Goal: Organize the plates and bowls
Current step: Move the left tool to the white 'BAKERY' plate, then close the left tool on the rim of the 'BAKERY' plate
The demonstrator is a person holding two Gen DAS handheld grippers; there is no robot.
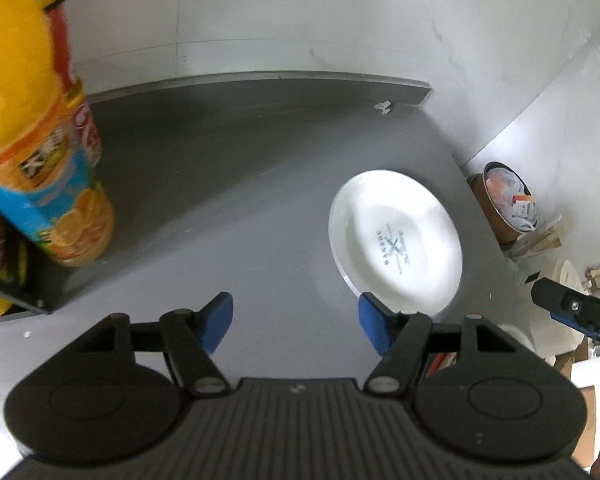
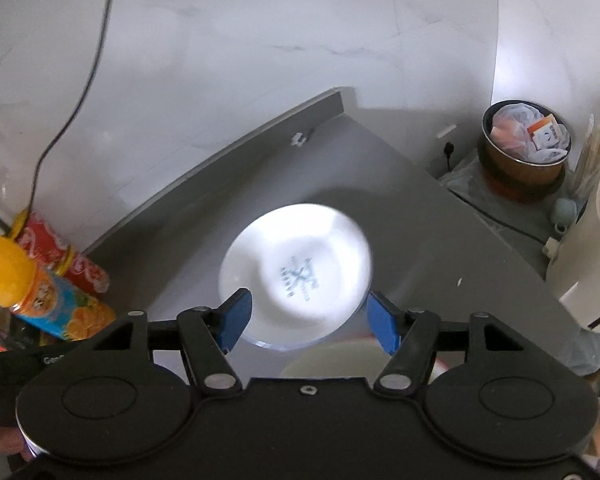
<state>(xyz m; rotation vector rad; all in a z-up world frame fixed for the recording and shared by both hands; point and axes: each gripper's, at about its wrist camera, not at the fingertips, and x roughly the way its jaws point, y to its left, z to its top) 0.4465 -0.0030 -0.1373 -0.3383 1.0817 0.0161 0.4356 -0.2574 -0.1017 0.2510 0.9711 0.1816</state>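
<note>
Here both my tools stand wide apart and empty: the left gripper [image 1: 296, 326] has its blue pads [image 1: 220, 320] spread over bare grey counter [image 1: 220, 200], touching nothing, and the right gripper [image 2: 310, 322] is spread just as wide, its pads framing the near edge of the white dish [image 2: 296, 268] from above without clear contact. That dish lies upside down on the counter, its printed maker's mark facing up, near the counter's far right corner. In the left wrist view the dish [image 1: 396, 240] sits just beyond the right pad. Well to the left of the dish stand an orange juice bottle [image 1: 48, 160] and, behind it, a red can [image 2: 66, 258], against the wall. Past the counter's edge to the right of the dish sits a brown bin [image 2: 524, 148] full of rubbish, and nearer me a cream appliance [image 2: 588, 256]. A pale round rim [image 2: 332, 354] shows just below the dish, partly hidden by my right tool; I cannot tell what it is
</note>
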